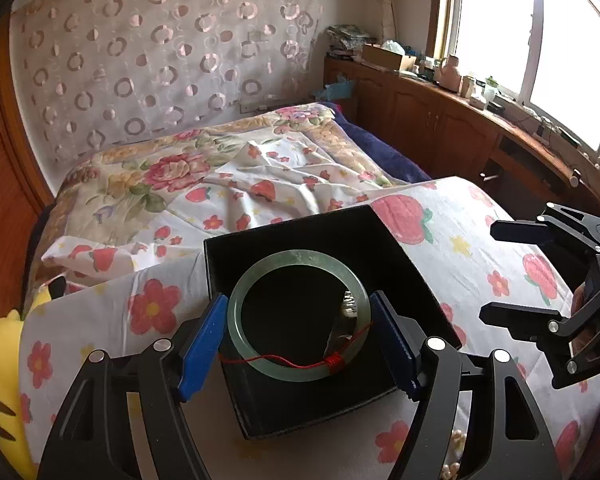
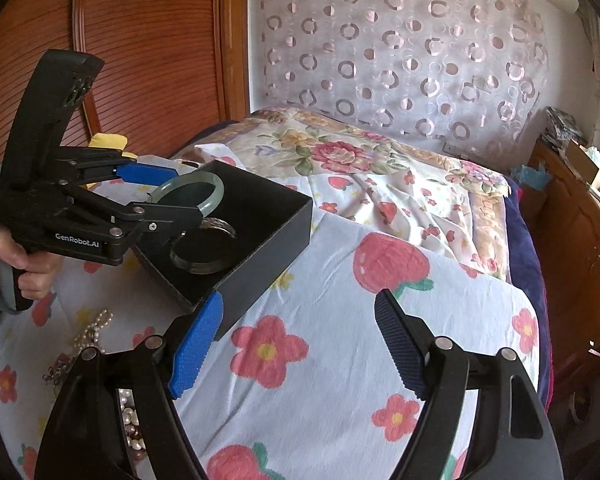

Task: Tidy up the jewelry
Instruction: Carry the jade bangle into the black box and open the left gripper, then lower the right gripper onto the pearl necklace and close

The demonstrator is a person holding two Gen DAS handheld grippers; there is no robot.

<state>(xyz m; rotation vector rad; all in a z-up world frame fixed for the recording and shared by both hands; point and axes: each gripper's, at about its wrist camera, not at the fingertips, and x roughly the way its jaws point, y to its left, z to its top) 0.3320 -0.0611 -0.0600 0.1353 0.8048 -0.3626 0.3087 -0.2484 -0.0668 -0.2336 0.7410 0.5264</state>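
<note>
Nearest your left camera, the left tool [image 1: 298,336] has its blue pads pressed on either side of the bangle [image 1: 298,316], a pale green ring with red thread wound round it, so that tool is gripping the bangle, held directly over the open box [image 1: 380,232]. The side view from your right hand confirms this: the bangle [image 2: 212,184] sits between the pads above the box [image 2: 268,216], tilted, with its lower part dipping past the rim. Whether it touches the floor of the box I cannot tell. Something silvery, perhaps another piece of jewelry, lies inside the box under the bangle, but it is too dim to identify. Your right tool [image 2: 296,344] stands wide open with nothing between its pads, hovering over the flowered sheet [image 2: 320,360] just right of the box. The box itself rests on the bed, not on any worktop. As for progress, I judge you are mid-way: the bangle is at the box but not yet released, so this item is nearly stowed. Left of the box and nearer you, a string of pearls [image 2: 96,328] and more beads [image 2: 130,412] lie loose on the sheet, so those are left to put away. How many pieces remain out of view I cannot tell.
</note>
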